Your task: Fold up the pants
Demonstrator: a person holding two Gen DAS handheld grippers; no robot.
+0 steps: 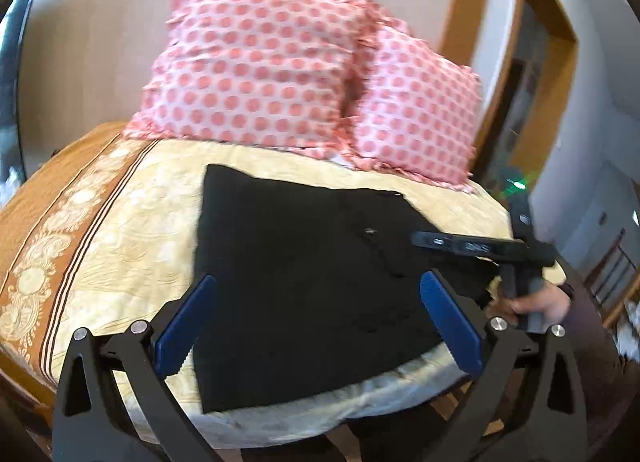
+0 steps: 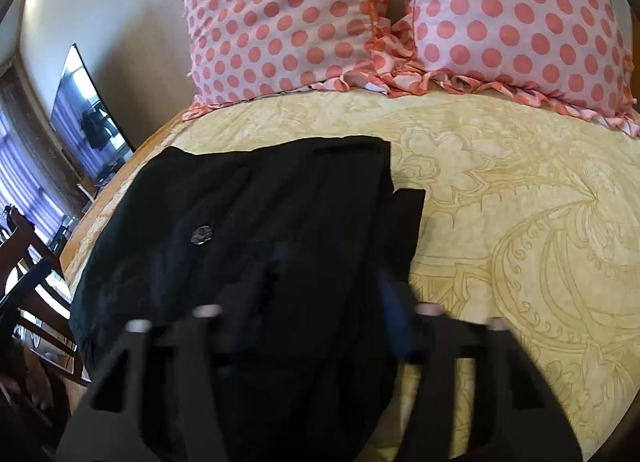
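Black pants (image 1: 304, 262) lie folded flat on the cream patterned bedspread (image 1: 136, 214). My left gripper (image 1: 316, 286) is open and empty, its blue fingers (image 1: 184, 322) spread above the pants' near part. The right gripper's black body (image 1: 480, 248) shows at the pants' right edge, held by a hand. In the right wrist view the pants (image 2: 248, 238) fill the left and centre, with a small button (image 2: 201, 235). My right gripper (image 2: 312, 302) is blurred and low over the pants; its blue finger (image 2: 396, 318) is near the pants' right edge. Whether it holds cloth is unclear.
Two pink polka-dot pillows (image 1: 256, 58) (image 2: 500, 22) lean against the wall at the bed's head. An orange border (image 1: 48, 230) runs along the bed's left side. A television (image 2: 86, 118) and chairs (image 2: 28, 262) stand left of the bed. A doorway (image 1: 536, 82) is on the right.
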